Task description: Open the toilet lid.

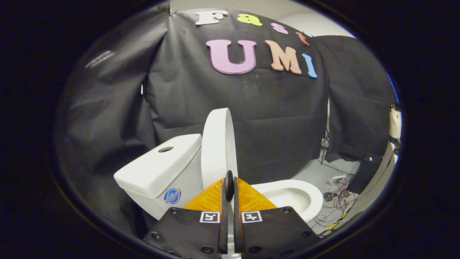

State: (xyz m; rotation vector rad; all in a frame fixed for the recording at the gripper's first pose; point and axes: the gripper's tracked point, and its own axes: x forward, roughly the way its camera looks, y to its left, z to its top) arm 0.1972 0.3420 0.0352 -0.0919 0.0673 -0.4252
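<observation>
My fingers (230, 187) are pressed together, just before the smooth, white, rounded toilet lid (217, 144), upright beside the boxy tank (158, 167).

Just ahead of my gripper (230, 187), whose fingers sit pressed almost together with nothing between them, the raised toilet lid (217, 144) stands upright against the tank (158, 169) and blocks that side, while open room lies above the uncovered bowl (291, 196), cables (337, 194) cluttering the floor beyond.
</observation>
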